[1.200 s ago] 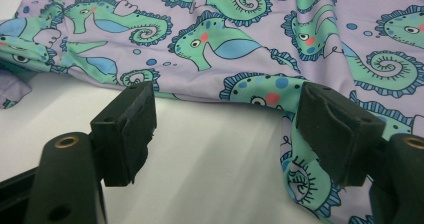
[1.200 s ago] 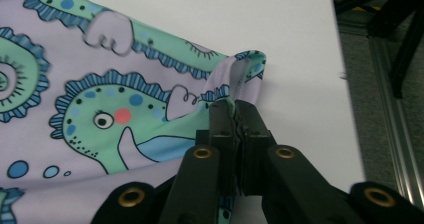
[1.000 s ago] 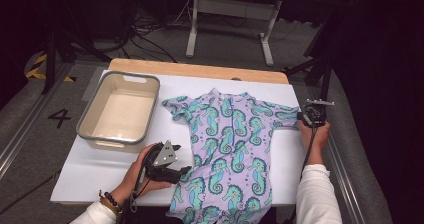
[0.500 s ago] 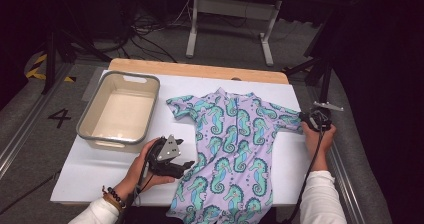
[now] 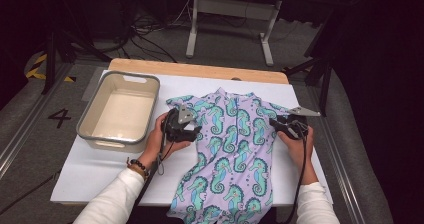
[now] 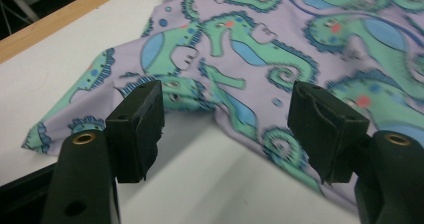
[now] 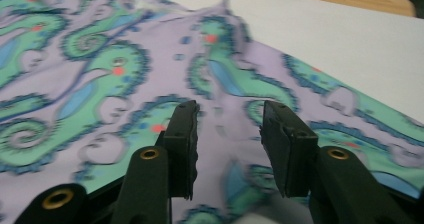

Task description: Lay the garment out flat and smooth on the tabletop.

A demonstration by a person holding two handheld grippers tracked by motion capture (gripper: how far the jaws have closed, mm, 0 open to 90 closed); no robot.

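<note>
A lilac child's swimsuit (image 5: 235,144) printed with teal seahorses lies flat on the white table cover (image 5: 100,169), neck away from me. My left gripper (image 5: 195,130) sits at the suit's left sleeve. In the left gripper view its jaws (image 6: 227,124) stand wide apart around the armpit fold of the swimsuit (image 6: 250,44); they have just been closing a little, and the pads touch nothing. My right gripper (image 5: 277,124) is over the right sleeve. Its jaws (image 7: 227,139) have just been opening, with fabric (image 7: 100,59) lying loose between them.
A shallow beige tub (image 5: 118,143) stands left of the suit, close to my left hand. The table's wooden far edge (image 5: 200,69) runs behind the cover. The suit's legs hang over the near edge (image 5: 200,211). A metal-legged stand (image 5: 230,6) is on the floor beyond.
The left gripper moved away from me, from the suit's waist up to its left sleeve. The right gripper came inward along the right sleeve and let go of it; the sleeve now lies slack.
</note>
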